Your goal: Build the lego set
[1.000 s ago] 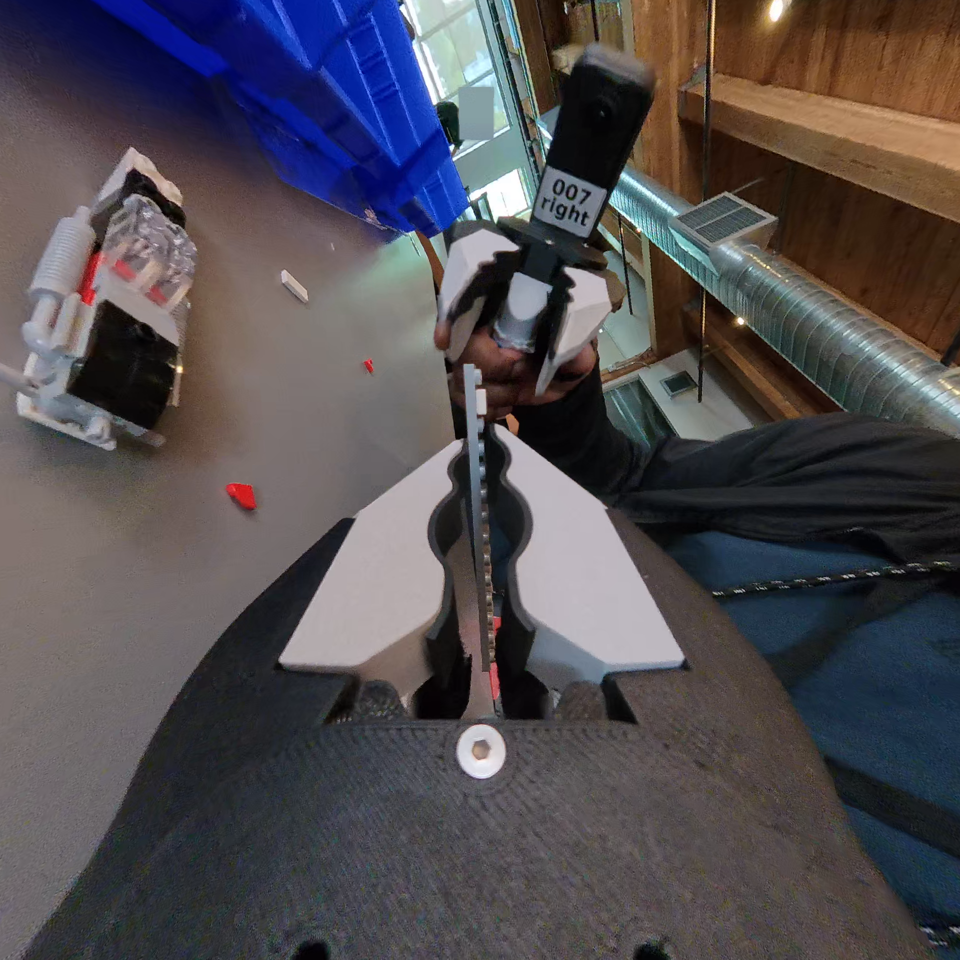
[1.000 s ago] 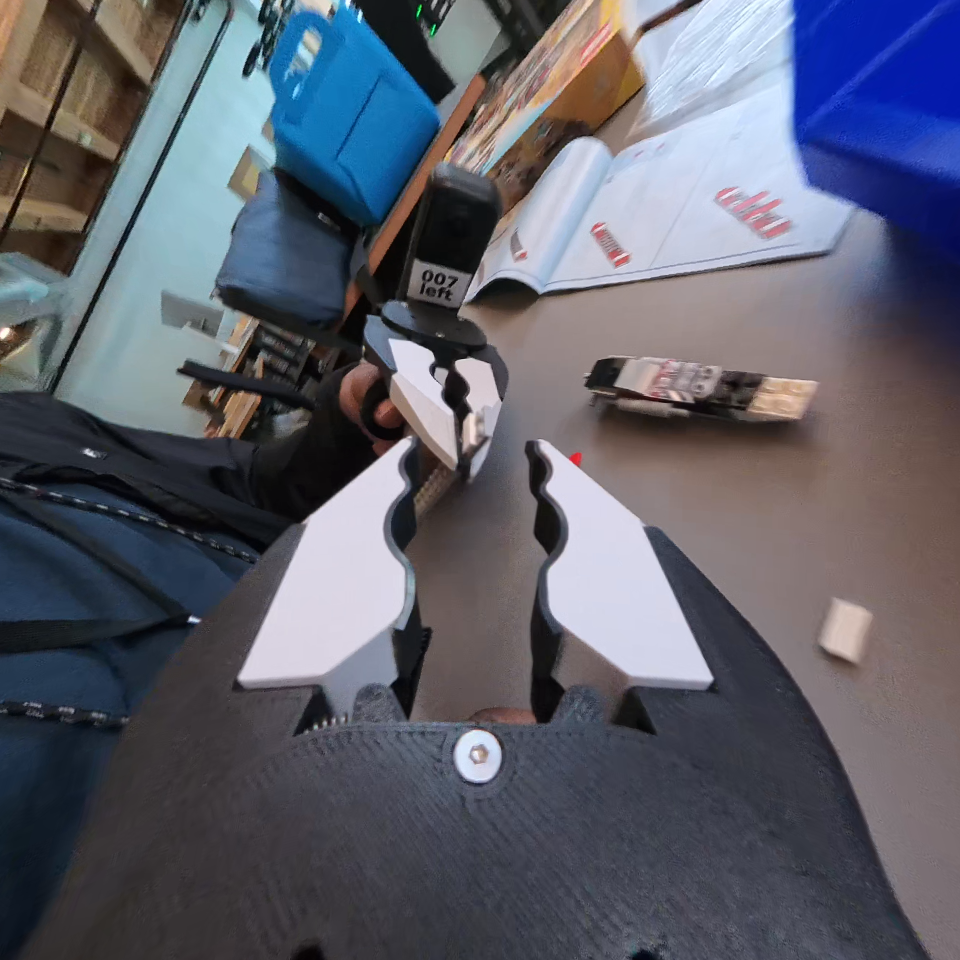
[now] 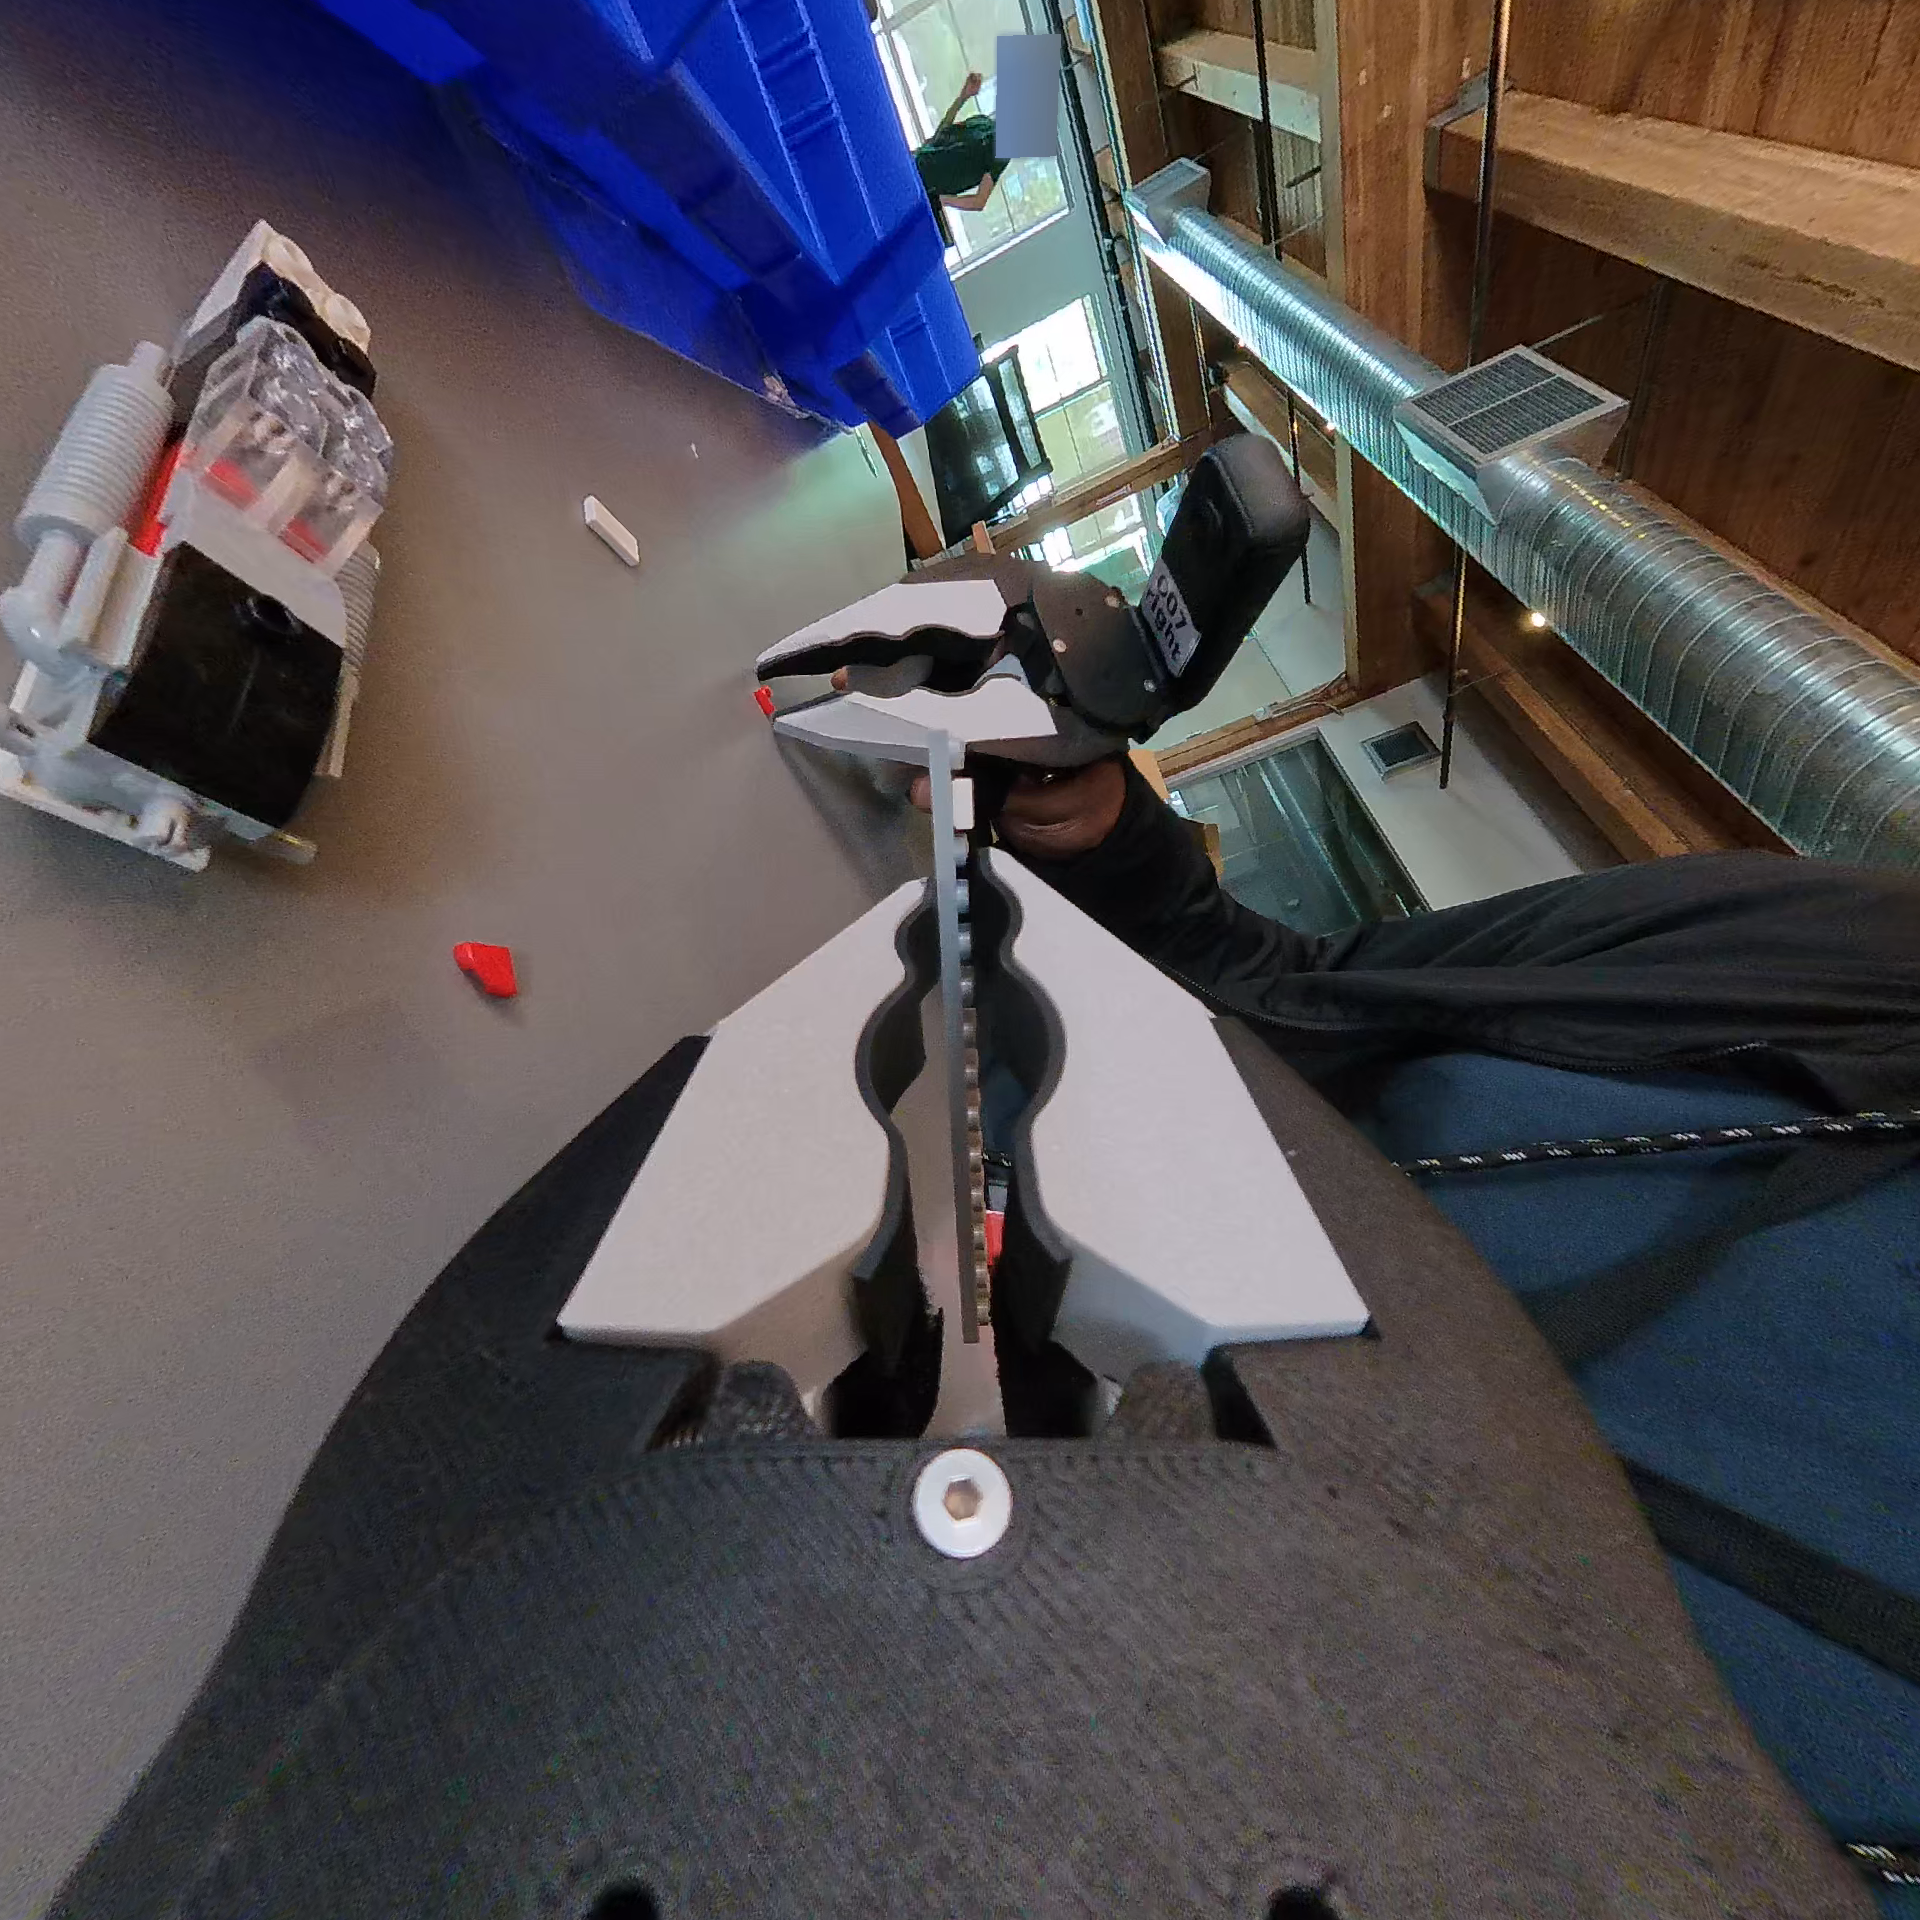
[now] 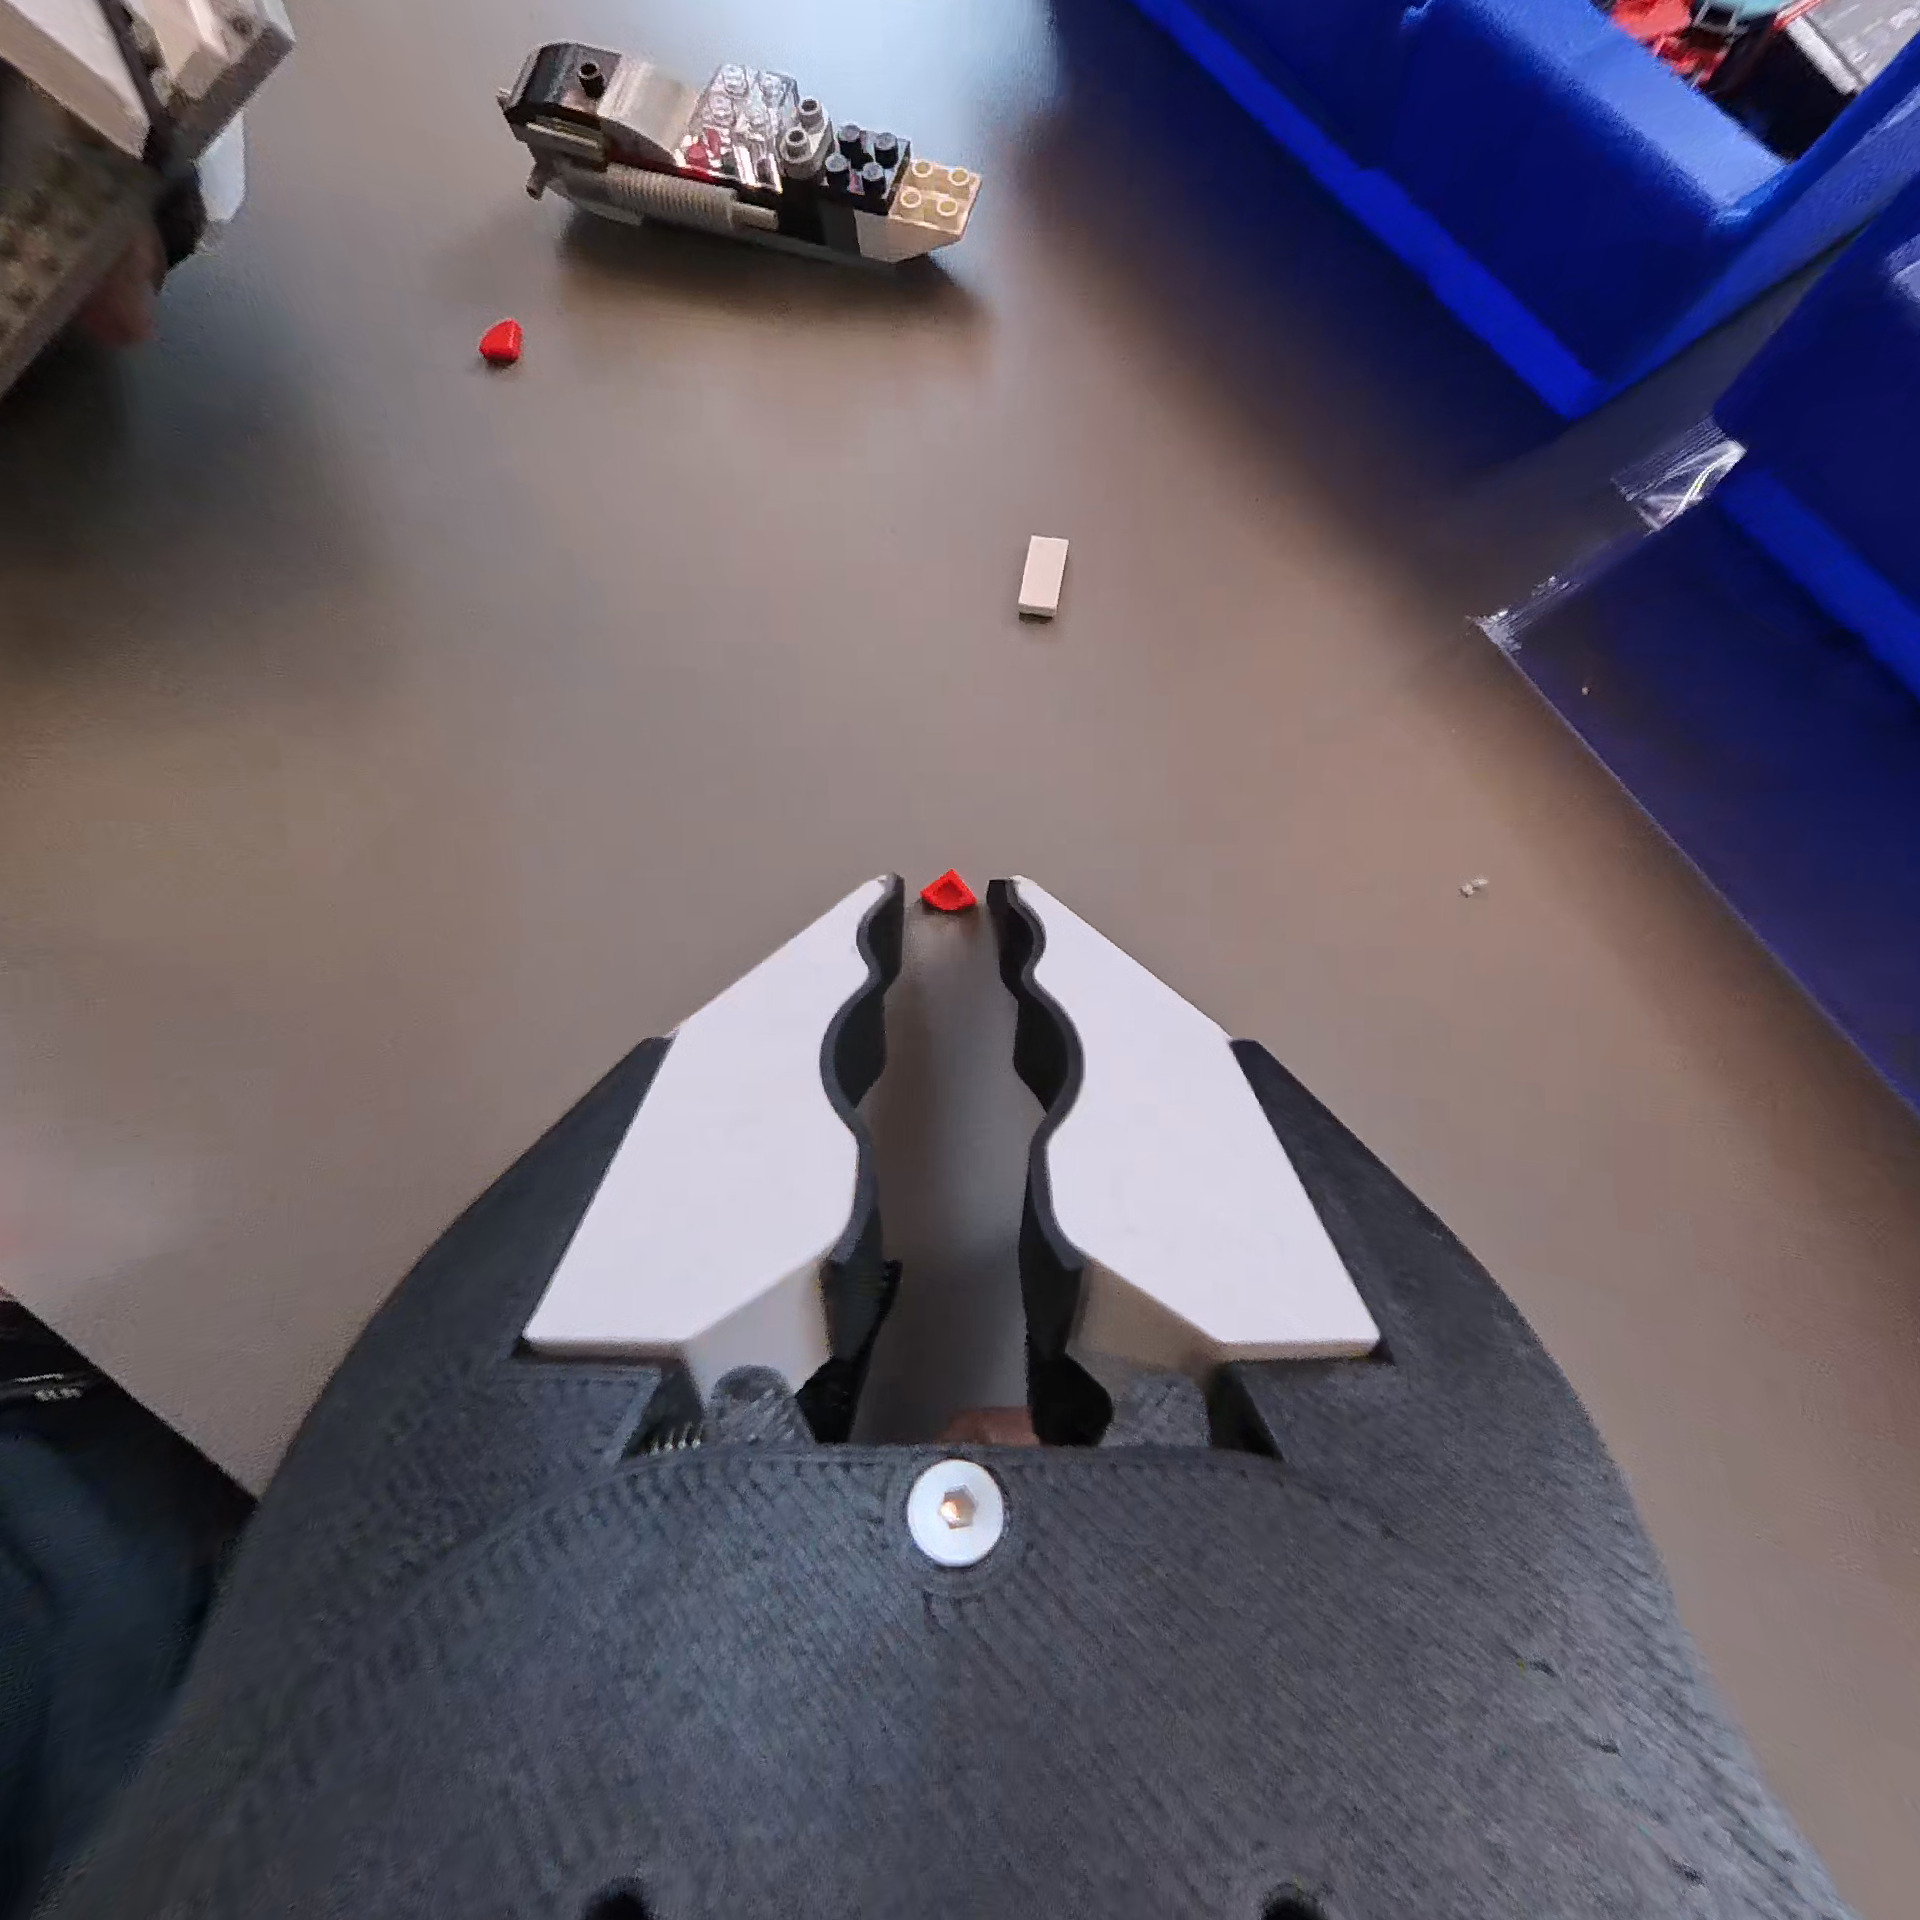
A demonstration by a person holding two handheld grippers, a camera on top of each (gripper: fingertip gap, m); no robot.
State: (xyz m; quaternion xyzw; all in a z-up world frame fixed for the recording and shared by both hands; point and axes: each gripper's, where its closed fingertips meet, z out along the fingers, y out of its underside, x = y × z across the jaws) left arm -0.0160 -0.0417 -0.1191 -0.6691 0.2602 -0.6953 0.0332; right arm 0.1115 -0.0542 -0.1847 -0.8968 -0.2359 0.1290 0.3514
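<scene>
Right wrist view: right hand-held gripper (image 4: 943, 883) lowered to the table (image 4: 623, 727), jaws parted and bracketing a small red piece (image 4: 948, 894) at the tips, not yet clamped. Left wrist view: left hand-held gripper (image 3: 961, 883) clenched on a thin grey studded plate (image 3: 948, 935) held edge-on, with a small pale part fitted near its far end. Progress judged partial: a black, grey and clear sub-assembly (image 4: 748, 156) standing finished-looking but separate at the far side of the table; a second red piece (image 4: 501, 341) and a white tile (image 4: 1042, 577) lying loose, well apart; blue bins (image 4: 1507, 208) along the right edge holding further parts. Remaining, by judgement: pick-up of the red piece, fitting to the plate, joining of sub-assemblies. Hard to make out: plate face and stud count, seen only edge-on; a red element deep between the left jaws, unclear whether attached to the plate; bin contents largely cut off; blurred grey block at the upper left corner of the right wrist view, probably the held plate.
</scene>
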